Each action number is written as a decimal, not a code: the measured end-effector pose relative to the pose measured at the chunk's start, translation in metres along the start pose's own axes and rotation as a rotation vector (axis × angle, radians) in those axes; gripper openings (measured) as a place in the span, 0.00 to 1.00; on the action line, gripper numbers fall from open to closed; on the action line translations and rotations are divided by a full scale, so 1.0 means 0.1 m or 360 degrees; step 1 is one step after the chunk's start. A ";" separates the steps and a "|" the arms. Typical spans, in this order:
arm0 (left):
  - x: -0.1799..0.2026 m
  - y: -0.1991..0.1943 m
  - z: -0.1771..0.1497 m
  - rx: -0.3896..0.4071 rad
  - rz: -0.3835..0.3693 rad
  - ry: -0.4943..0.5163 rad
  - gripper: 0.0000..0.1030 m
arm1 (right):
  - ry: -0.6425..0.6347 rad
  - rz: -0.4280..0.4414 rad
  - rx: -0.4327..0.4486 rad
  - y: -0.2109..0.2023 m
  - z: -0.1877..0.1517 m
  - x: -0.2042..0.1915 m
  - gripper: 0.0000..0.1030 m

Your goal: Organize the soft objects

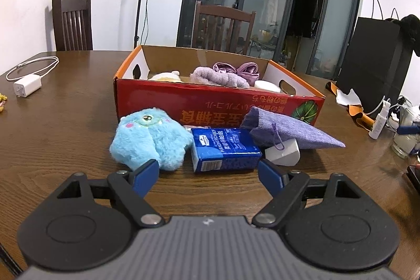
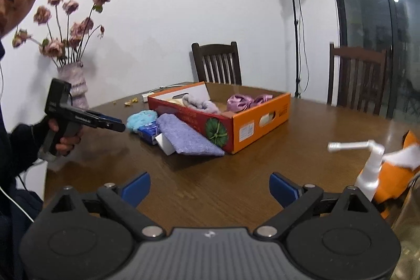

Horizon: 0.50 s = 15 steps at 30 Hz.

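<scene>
A red and orange cardboard box (image 1: 183, 96) (image 2: 252, 127) sits on the brown wooden table (image 1: 65, 127) and holds a lilac fluffy cloth (image 1: 215, 75), a shiny purple fabric (image 1: 244, 70) and pale soft items. In front of it lie a fluffy blue plush (image 1: 149, 138) (image 2: 141, 120), a blue tissue pack (image 1: 225, 148), a purple knit pouch (image 1: 291, 130) (image 2: 183, 135) and a white block (image 1: 283, 154). My left gripper (image 1: 208, 175) (image 2: 115, 123) stands open just short of the plush and tissue pack. The right gripper (image 2: 210, 186) hovers open over bare table, holding nothing.
A white charger and cable (image 1: 29, 83) lie at the left. A vase of dried flowers (image 2: 73, 85) stands at the table edge. A white spray bottle (image 2: 367, 169), an orange item (image 2: 393, 175) and clutter sit at the right. Chairs (image 2: 218, 62) stand behind.
</scene>
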State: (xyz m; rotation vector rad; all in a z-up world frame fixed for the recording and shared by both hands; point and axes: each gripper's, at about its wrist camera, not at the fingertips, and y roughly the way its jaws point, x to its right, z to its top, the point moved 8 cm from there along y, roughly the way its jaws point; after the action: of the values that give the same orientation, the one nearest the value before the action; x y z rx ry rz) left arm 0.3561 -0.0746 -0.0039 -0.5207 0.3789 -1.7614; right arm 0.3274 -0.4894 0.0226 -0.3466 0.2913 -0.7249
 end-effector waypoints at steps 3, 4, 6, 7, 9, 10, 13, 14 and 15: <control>0.01 0.00 0.01 -0.0001 -0.0001 -0.0001 0.82 | -0.0048 -0.0052 -0.0074 0.07 -0.07 -0.02 0.96; 0.01 0.00 0.01 0.0003 0.0000 0.0004 0.82 | -0.0059 -0.0051 -0.0064 0.06 -0.06 -0.05 0.96; 0.00 -0.02 0.01 0.0011 0.0003 0.0010 0.82 | -0.0057 -0.0048 -0.0010 0.00 0.01 -0.09 0.96; 0.00 -0.03 0.02 0.0017 0.0003 0.0009 0.82 | -0.0065 -0.0065 0.0012 -0.04 0.04 -0.10 0.96; -0.01 -0.04 0.02 0.0021 0.0007 0.0000 0.82 | -0.0064 -0.0112 0.0029 -0.09 0.08 -0.11 0.97; -0.01 -0.05 0.02 0.0023 0.0009 -0.0004 0.82 | -0.0061 -0.0131 0.0029 -0.10 0.08 -0.11 0.97; 0.00 -0.10 0.01 0.0032 0.0025 0.0002 0.82 | -0.0033 -0.0277 0.0029 -0.10 0.08 -0.11 1.00; 0.01 -0.11 0.00 0.0039 0.0039 0.0010 0.82 | -0.0013 -0.0375 0.0013 -0.09 0.09 -0.10 1.00; 0.01 -0.13 0.00 0.0045 0.0047 0.0016 0.83 | 0.0023 -0.0516 -0.0020 -0.05 0.10 -0.10 1.00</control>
State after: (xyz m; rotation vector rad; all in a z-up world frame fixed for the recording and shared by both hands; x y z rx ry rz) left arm 0.3454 -0.0727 0.0032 -0.4838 0.3665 -1.7391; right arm 0.3208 -0.4840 0.0349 -0.4056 0.2560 -1.0448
